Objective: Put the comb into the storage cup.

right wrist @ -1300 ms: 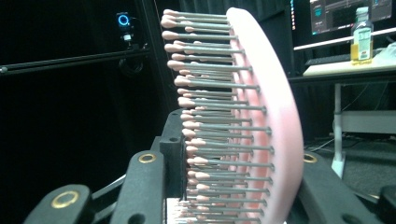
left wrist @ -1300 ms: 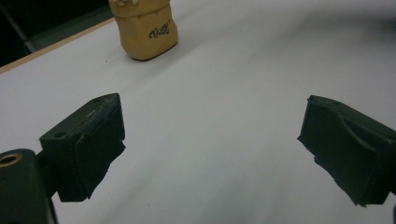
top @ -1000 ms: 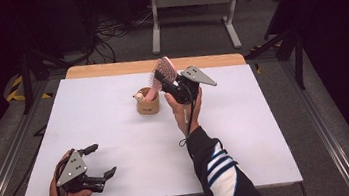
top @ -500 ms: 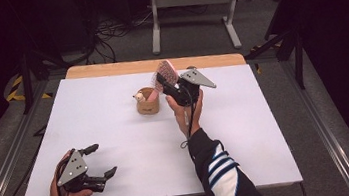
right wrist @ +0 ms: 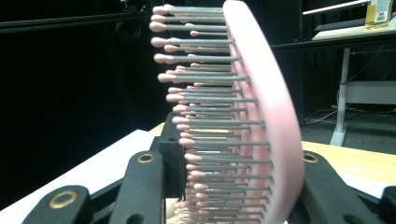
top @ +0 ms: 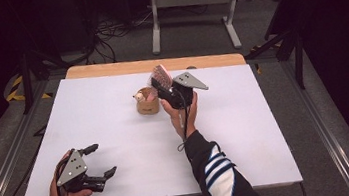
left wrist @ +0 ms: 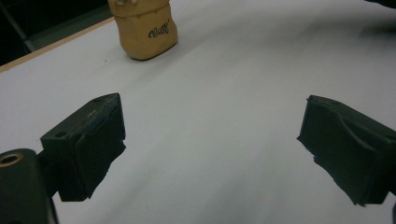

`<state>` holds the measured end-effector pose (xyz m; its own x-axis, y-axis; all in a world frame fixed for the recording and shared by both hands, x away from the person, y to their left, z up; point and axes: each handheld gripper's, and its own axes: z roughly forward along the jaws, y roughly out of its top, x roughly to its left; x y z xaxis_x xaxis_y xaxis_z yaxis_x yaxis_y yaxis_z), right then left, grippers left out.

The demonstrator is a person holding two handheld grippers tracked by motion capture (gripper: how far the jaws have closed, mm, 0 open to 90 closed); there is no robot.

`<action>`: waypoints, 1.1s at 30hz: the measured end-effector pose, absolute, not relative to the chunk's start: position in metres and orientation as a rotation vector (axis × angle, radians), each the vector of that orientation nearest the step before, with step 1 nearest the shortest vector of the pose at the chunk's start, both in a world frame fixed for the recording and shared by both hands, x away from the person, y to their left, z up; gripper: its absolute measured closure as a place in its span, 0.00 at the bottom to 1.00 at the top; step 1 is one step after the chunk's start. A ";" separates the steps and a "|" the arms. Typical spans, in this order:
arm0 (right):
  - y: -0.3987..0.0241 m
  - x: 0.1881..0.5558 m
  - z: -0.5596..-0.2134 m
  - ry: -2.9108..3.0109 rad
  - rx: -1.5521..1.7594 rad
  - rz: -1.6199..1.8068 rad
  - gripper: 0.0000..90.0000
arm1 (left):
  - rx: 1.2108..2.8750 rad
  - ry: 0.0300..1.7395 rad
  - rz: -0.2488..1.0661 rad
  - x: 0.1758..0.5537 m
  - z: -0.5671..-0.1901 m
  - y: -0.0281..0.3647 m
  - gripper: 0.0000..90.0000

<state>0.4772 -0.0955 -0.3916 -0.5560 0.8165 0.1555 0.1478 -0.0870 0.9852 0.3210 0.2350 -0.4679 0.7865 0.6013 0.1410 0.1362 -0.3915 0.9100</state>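
Clamping a pink hairbrush (top: 161, 74) between its jaws, the right gripper (top: 165, 90) lifts it just beside the tan holder (top: 147, 103), at its three o'clock; the left gripper (top: 98, 161) rests agape, empty.

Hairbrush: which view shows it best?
The right gripper view: the pink hairbrush fills it close up, bristles sharp, clamped between the right gripper's jaws. The high view shows the brush small, above a tan holder. The left gripper view shows the holder instead.

A lab-like recording room: a white-topped wooden table (top: 114, 115) ringed by black curtains, loose floor cables (top: 114, 32), and metal stand legs (top: 156, 29).
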 end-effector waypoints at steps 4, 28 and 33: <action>-0.099 0.477 -0.394 1.681 1.056 1.691 0.69 | 1.939 0.553 0.559 0.321 -0.468 0.234 0.09; -0.108 0.468 -0.407 1.714 1.065 1.697 0.66 | 1.952 0.546 0.555 0.322 -0.469 0.232 0.09; -0.105 0.466 -0.405 1.732 1.052 1.680 0.57 | 1.952 0.551 0.557 0.322 -0.469 0.232 0.09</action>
